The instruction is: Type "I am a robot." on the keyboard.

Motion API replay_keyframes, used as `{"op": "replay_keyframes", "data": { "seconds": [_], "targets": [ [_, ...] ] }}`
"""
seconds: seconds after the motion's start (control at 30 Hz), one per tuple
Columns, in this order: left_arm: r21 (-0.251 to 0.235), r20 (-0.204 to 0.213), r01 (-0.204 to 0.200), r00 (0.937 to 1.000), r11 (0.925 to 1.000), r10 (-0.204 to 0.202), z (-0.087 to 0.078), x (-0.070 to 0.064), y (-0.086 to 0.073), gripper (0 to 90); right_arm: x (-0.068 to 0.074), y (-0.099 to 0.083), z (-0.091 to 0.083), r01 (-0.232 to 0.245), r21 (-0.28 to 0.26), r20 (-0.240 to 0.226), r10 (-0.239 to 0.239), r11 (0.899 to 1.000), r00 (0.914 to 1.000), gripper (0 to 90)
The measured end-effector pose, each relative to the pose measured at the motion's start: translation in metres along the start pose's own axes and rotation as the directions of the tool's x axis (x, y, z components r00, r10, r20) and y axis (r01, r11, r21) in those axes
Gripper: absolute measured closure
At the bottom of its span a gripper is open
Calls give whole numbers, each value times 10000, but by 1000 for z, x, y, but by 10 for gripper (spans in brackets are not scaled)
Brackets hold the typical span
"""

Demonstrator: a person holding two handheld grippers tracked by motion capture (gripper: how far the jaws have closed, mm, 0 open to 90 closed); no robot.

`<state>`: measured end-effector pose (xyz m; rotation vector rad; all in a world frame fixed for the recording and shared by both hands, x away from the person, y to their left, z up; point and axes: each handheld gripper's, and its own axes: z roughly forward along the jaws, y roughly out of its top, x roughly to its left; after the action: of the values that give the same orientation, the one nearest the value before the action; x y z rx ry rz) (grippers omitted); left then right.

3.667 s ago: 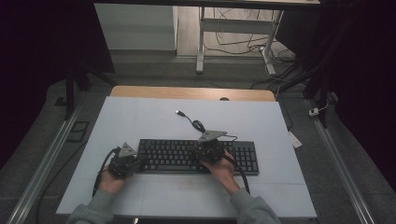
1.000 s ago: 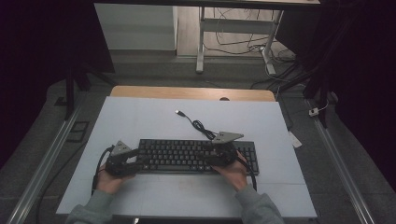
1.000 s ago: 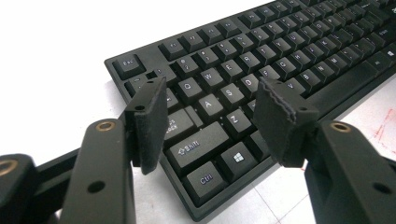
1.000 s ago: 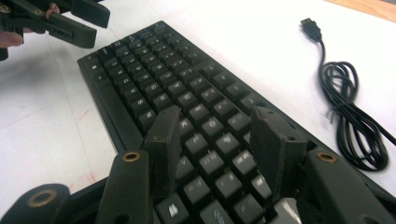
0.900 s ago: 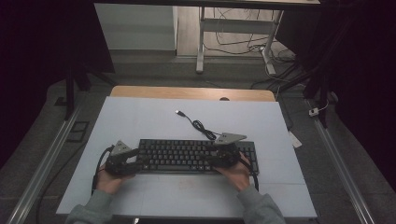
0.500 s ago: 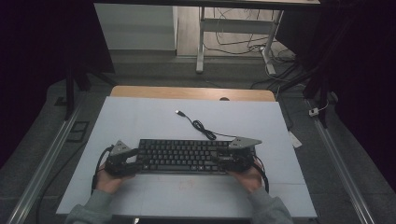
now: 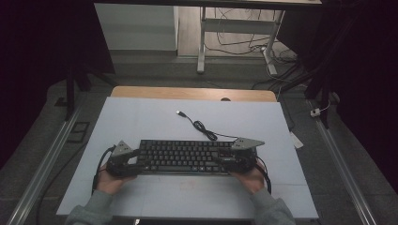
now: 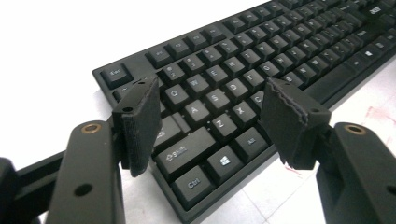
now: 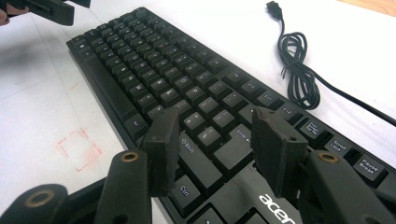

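A black keyboard lies flat across the near middle of the white table. Its cable runs back in a loose coil to a USB plug. My left gripper is at the keyboard's left end. In the left gripper view it stands open, jaws spread over the keys near Shift and Ctrl. My right gripper is at the right end. In the right gripper view it is open above the Enter and Shift keys, with nothing gripped.
A wooden strip borders the table's far edge. A faint red square mark sits on the table in front of the keyboard. Metal rails run along both sides. The coiled cable lies behind the keyboard's right part.
My right gripper has slid to the right along the keyboard, from near its middle to its right end. The left gripper and the keyboard have stayed put.
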<state>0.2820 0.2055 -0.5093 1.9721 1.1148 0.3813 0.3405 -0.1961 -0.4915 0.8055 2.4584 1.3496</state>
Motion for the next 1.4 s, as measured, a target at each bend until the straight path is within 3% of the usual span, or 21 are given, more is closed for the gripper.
{"op": "replay_keyframes", "data": {
  "seconds": [0.33,0.63,0.87,0.97,1.17,1.27,1.4],
  "targets": [
    [19,361,-463,9983,9989,462,-1,-6,22,366,-2,-3,-5,-100,17,96,99,9999,9999,523],
    [17,962,-1011,9903,9949,1004,6,-16,41,426,-3,-7,-9,-158,-76,114,158,9998,9998,523],
    [390,1603,-1492,9769,9880,1412,20,-28,39,571,-3,-7,-10,-81,-73,197,82,9999,9998,523],
    [494,1867,-1743,9689,9835,1623,25,-35,38,658,-4,-7,-11,-70,-99,231,72,9999,9997,523],
    [775,2225,-1970,9590,9773,1757,34,-43,34,859,-4,-7,-11,-66,-125,263,70,9999,9996,523],
    [1003,2268,-2151,9556,9714,1881,39,-46,32,884,-4,-7,-10,-43,-76,408,46,10000,9992,523],
    [1246,2170,-2326,9550,9646,2022,43,-48,29,884,-4,-8,-9,-71,-84,239,73,9999,9997,522]
  ]
}}
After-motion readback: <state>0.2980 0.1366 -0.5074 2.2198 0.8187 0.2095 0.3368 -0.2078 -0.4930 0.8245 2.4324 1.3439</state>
